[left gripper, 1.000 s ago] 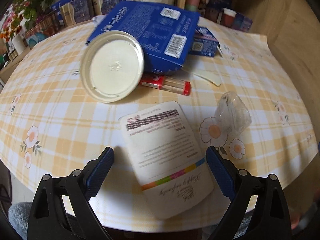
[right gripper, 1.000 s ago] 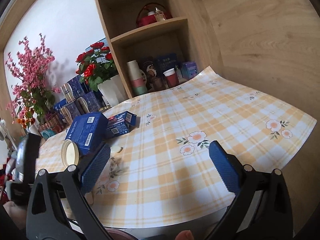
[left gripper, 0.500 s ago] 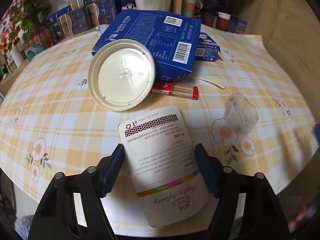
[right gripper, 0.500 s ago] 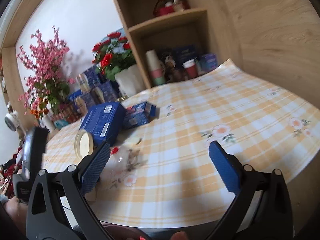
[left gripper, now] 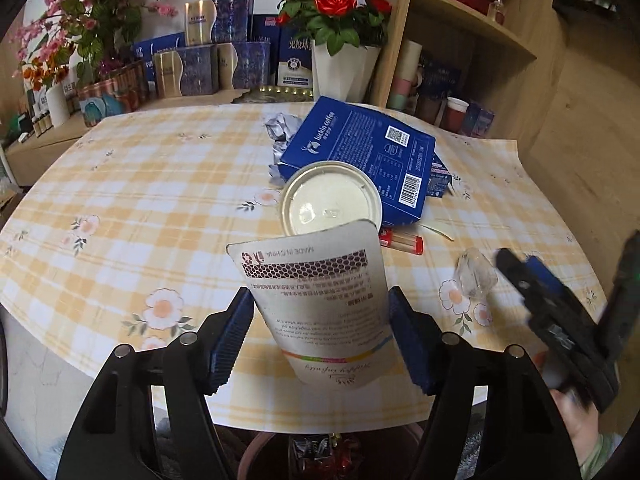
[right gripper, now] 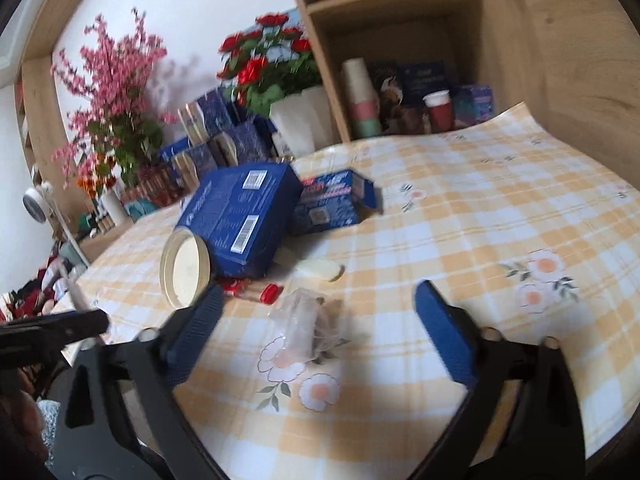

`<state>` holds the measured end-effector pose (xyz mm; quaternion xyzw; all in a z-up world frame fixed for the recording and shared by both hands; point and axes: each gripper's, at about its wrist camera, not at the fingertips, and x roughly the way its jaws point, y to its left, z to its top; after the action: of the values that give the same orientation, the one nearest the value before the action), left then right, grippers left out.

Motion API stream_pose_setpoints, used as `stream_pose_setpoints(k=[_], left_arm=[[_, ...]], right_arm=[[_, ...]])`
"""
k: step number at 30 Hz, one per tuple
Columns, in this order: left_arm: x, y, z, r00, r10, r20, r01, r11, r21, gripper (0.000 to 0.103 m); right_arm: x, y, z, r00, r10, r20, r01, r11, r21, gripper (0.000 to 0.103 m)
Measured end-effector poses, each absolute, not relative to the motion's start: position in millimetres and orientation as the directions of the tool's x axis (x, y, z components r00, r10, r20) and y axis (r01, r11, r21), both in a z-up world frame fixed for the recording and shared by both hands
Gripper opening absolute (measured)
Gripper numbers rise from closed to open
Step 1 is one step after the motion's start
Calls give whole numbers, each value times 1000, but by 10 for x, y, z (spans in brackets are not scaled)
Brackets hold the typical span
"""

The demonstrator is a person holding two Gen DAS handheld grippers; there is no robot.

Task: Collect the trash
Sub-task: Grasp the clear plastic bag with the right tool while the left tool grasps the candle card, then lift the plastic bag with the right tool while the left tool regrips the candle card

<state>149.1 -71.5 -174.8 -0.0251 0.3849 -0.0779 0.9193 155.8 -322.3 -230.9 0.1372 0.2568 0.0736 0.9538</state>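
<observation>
My left gripper (left gripper: pixel 320 336) is shut on a white printed pouch (left gripper: pixel 320 296) and holds it lifted above the table's near edge. My right gripper (right gripper: pixel 316 328) is open just in front of a crumpled clear plastic wrapper (right gripper: pixel 308 320), which also shows in the left wrist view (left gripper: pixel 476 278). Other trash lies on the checked tablecloth (left gripper: pixel 160 200): a round cream lid (left gripper: pixel 330 204) leaning on a large blue box (left gripper: pixel 368 152), a red packet (left gripper: pixel 402 242), a small blue box (right gripper: pixel 332 200), a white spoon (right gripper: pixel 322 270) and crumpled foil (left gripper: pixel 282 128).
Flower pots (left gripper: pixel 340 68), blue and gold boxes (left gripper: pixel 208 60) and a wooden shelf (left gripper: pixel 472 40) with cups stand behind the table. A bin with trash (left gripper: pixel 320 456) shows below the table's near edge. The right gripper appears at the right of the left wrist view (left gripper: pixel 560 312).
My left gripper closed on the pouch and lifted it off the table. My right gripper moved left and down toward the clear wrapper.
</observation>
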Motion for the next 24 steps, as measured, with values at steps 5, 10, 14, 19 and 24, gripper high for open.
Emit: stream_pose_setpoints(k=[5, 10, 14, 19, 24], left_arm=[[1448, -607, -1735, 690, -185, -700, 124, 983, -137, 67], [1368, -544, -1749, 688, -198, -698, 123, 980, -157, 67], [1341, -528, -1752, 688, -205, -697, 126, 979, -163, 67], [1271, -517, -1729, 691, -213, -690, 136, 977, -166, 67], [1177, -484, -1661, 702, -226, -675, 151, 974, -169, 66]], right_arm=[[1641, -3215, -2394, 832, 205, -516, -33, 946, 323, 79], [1716, -3213, -2498, 788, 190, -585, 6, 949, 316, 61], [1725, -3164, -2528, 771, 189, -608, -3, 956, 293, 51], [1698, -3122, -2502, 770, 198, -607, -28, 960, 278, 26], [1569, -3176, -2364, 803, 242, -544, -64, 943, 326, 21]])
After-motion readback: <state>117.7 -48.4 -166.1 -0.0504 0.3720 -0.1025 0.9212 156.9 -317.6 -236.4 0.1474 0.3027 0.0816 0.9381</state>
